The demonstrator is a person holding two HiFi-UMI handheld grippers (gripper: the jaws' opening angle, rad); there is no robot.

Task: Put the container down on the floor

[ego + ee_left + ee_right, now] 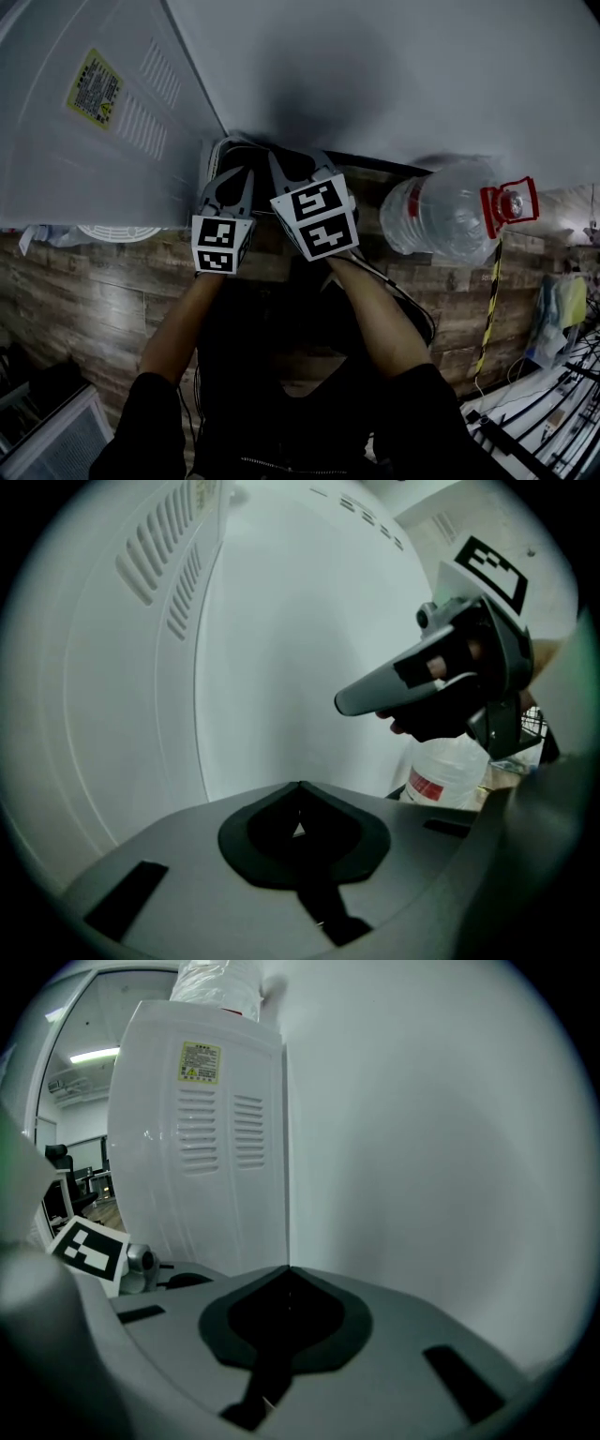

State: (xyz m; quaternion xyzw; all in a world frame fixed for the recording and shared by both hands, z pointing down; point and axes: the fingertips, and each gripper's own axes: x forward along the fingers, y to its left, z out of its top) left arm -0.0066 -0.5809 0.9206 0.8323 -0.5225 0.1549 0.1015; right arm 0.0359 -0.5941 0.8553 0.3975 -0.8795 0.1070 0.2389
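progress: container (439, 221) lies on its side on floor (94, 281), apparently done | left tool (300, 794) jaws together, empty | right tool (288, 1277) together, empty

All three views are dim and blue-grey, with fisheye bending and dark vignetted corners; a soft shadow darkens the wall (319, 84).
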